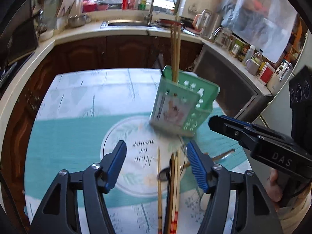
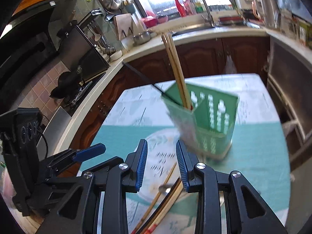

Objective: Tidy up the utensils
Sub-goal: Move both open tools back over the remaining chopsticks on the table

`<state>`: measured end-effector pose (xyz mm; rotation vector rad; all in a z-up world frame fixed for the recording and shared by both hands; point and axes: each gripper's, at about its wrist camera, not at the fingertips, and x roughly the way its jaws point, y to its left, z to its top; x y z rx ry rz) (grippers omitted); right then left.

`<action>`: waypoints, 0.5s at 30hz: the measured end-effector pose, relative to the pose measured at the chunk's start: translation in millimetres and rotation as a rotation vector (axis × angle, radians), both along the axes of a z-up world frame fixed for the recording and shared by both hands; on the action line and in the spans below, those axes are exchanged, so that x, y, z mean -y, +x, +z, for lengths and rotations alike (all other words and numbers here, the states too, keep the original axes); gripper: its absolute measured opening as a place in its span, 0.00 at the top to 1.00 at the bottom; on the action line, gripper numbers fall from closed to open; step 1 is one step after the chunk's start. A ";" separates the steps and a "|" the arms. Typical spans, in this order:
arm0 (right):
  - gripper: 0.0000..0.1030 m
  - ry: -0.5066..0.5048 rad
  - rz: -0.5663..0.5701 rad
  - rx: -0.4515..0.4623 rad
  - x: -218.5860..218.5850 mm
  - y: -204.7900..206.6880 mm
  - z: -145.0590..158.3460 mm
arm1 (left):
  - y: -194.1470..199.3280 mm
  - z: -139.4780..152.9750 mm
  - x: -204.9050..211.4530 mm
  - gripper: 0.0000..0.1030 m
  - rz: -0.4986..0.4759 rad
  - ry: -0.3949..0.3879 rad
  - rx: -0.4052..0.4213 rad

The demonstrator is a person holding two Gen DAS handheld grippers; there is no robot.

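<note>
- Left gripper (image 1: 156, 156): fingers (image 1: 117, 161) spread wide, nothing between the pads, hovering above the tabletop (image 1: 78, 97).
- Right gripper (image 2: 161, 156): fingers (image 2: 142, 163) parted, narrower than the left, pinching nothing.
- Loose chopsticks (image 1: 173, 185) lying on the tabletop below the left fingers, closer to the right-hand pad; seen under the right fingers too, slanted.
- Spoon (image 1: 163, 174) among the chopsticks, partly hidden.
- Green utensil holder (image 1: 183, 105) standing beyond both pairs of fingertips, blurred, with chopsticks upright in one compartment.
- No contact between either gripper and the holder.
</note>
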<state>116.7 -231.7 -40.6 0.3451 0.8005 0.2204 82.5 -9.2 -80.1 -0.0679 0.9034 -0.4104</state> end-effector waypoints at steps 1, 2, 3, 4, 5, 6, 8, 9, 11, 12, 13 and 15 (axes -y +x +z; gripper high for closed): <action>0.70 0.009 -0.003 -0.011 -1.0 -6.3 -4.2 | -5.4 -4.3 -3.5 0.35 0.012 0.003 -0.014; 0.70 0.021 -0.012 -0.026 -3.1 -16.9 -11.7 | -8.3 -7.8 -5.6 0.35 0.020 0.011 -0.024; 0.70 0.029 -0.015 -0.036 -4.0 -27.0 -19.1 | -13.4 -12.1 -7.4 0.35 0.028 0.027 -0.034; 0.70 0.037 -0.016 -0.047 -5.2 -36.2 -27.0 | -17.0 -15.0 -8.4 0.35 0.031 0.042 -0.038; 0.70 0.045 -0.016 -0.058 -6.2 -43.7 -33.9 | -22.7 -18.6 -9.3 0.35 0.028 0.056 -0.038; 0.70 0.059 -0.016 -0.071 -7.7 -53.2 -42.4 | -28.3 -21.6 -9.9 0.34 0.021 0.067 -0.032; 0.70 0.099 -0.007 -0.092 -8.7 -66.6 -57.5 | -40.0 -28.3 -11.0 0.26 0.018 0.094 -0.014; 0.70 0.125 -0.005 -0.107 -10.2 -76.1 -67.4 | -43.8 -31.4 -11.5 0.23 0.022 0.105 -0.011; 0.70 0.146 0.002 -0.131 -12.0 -85.0 -80.9 | -51.8 -38.8 -10.3 0.23 0.008 0.120 -0.025; 0.70 0.149 0.005 -0.140 -13.5 -89.2 -86.4 | -53.4 -41.4 -10.0 0.23 0.000 0.127 -0.035; 0.70 0.150 0.009 -0.147 -15.2 -95.2 -92.9 | -57.5 -44.8 -9.4 0.23 -0.007 0.135 -0.040; 0.70 0.155 0.016 -0.165 -18.4 -104.1 -103.5 | -62.7 -47.6 -8.2 0.23 -0.018 0.143 -0.038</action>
